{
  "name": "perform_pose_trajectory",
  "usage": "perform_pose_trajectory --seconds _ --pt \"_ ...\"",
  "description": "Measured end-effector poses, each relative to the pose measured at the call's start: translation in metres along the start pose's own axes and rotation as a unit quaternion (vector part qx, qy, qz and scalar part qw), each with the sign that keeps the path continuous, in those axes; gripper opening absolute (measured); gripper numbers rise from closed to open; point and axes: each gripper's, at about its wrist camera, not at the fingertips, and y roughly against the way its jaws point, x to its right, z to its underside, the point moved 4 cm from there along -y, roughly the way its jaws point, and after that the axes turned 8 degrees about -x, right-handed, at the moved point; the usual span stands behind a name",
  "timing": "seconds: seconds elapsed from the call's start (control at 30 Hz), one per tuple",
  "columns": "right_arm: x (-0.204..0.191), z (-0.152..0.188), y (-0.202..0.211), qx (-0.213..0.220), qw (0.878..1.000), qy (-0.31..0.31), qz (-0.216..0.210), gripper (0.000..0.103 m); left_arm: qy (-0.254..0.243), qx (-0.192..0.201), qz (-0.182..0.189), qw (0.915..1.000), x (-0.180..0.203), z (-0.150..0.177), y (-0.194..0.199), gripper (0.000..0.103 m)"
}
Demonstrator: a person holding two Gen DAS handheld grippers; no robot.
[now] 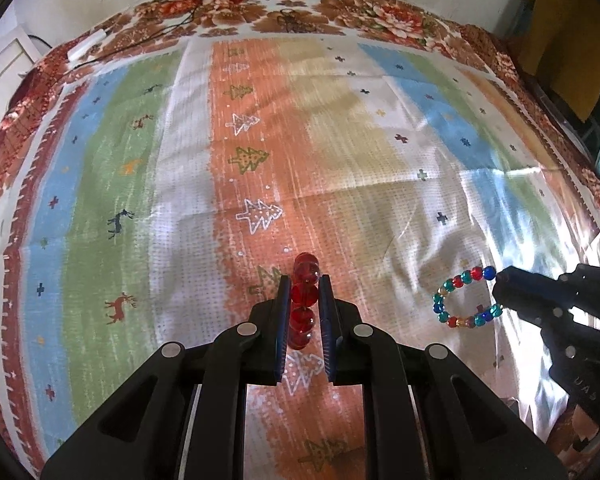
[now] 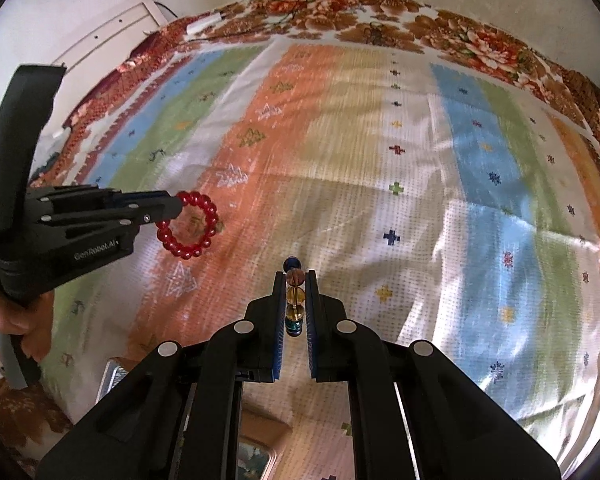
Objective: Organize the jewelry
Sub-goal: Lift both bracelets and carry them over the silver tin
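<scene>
Pinching a red bead bracelet (image 1: 303,304), the left tool (image 1: 304,286) hangs above the striped tablecloth (image 1: 180,160). Beside it, the right tool (image 2: 296,280) grips a multicoloured bead bracelet (image 1: 463,298)

Red bead bracelet (image 1: 304,300) between left tongs (image 1: 304,280)

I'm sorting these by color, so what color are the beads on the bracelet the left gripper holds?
Red, all of them; the red bracelet shows best as a full loop in the right wrist view.

Bright daylight glares off the glossy tablecloth (image 1: 499,200) at right; fisheye distortion bends the edges, with dark vignetted corners.
</scene>
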Motion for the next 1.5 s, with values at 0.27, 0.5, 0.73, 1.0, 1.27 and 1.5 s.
perform_pose_trajectory --seconds 0.27,0.5,0.73,1.0,1.27,1.5 --pt "-0.005 0.002 0.013 0.015 1.0 0.004 -0.002 0.01 0.006 0.023 0.004 0.9997 0.002 0.007 0.022 0.013" --pt "-0.012 0.007 0.04 0.064 0.998 0.014 0.022 0.01 0.004 0.051 0.01 0.9986 0.011 0.013 0.048 0.013" --pt "-0.013 0.02 0.058 0.08 0.997 0.01 0.011 0.01 -0.001 0.067 0.016 0.9976 0.019 0.024 0.063 0.013" --pt "-0.02 0.037 0.077 0.098 0.995 0.013 -0.001 0.01 -0.005 0.091 0.033 0.9953 0.03 0.045 0.09 0.013" --pt "-0.034 0.054 0.095 0.114 0.993 0.029 -0.016 0.01 -0.021 0.114 0.05 0.992 0.047 0.073 0.114 0.013" --pt "-0.041 0.07 0.102 0.117 0.992 0.035 -0.023 0.01 -0.027 0.114 0.056 0.9915 0.056 0.094 0.12 0.013"
